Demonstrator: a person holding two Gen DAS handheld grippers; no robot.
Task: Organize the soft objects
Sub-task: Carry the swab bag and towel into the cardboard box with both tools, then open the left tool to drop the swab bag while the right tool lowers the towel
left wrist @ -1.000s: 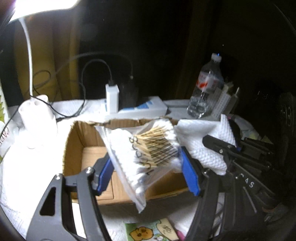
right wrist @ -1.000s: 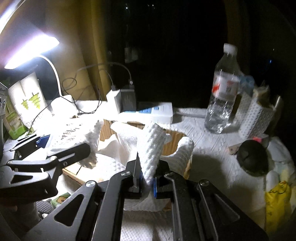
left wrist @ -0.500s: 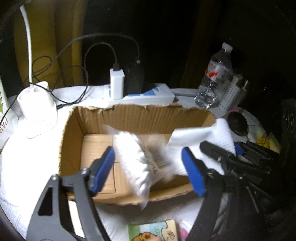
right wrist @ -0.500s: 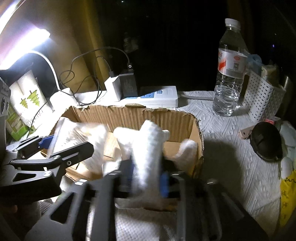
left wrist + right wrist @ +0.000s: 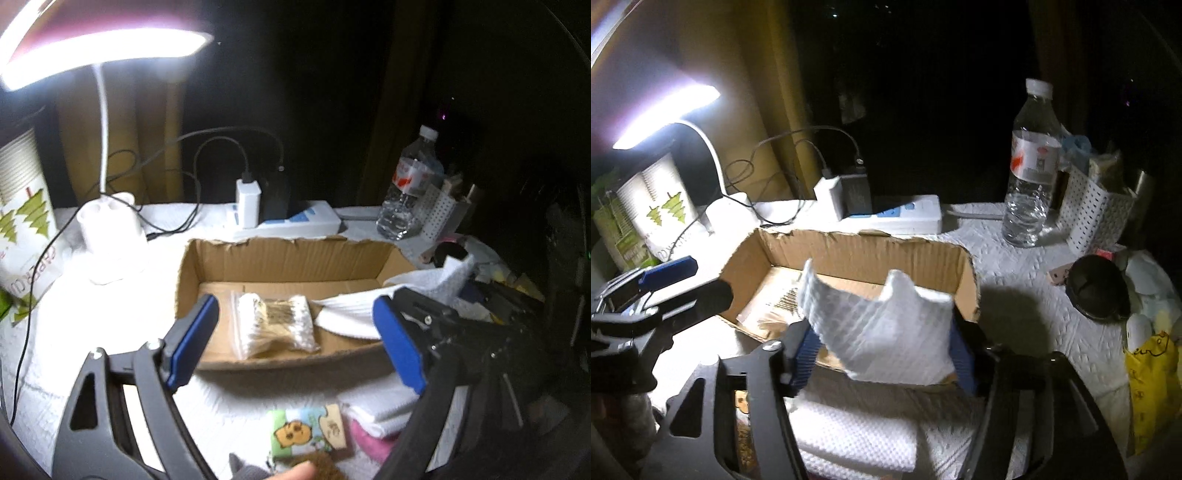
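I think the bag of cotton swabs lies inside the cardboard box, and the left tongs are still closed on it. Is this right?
Not quite. The bag of cotton swabs does lie inside the cardboard box, but the left tongs are open, both blue pads apart from the bag and above it. The left wrist view shows this.

Bag of cotton swabs [image 5: 275, 325] inside cardboard box [image 5: 288, 254], left of towel [image 5: 354, 310]; behind box, power strip [image 5: 291, 223]; bottle [image 5: 410, 192] back right.
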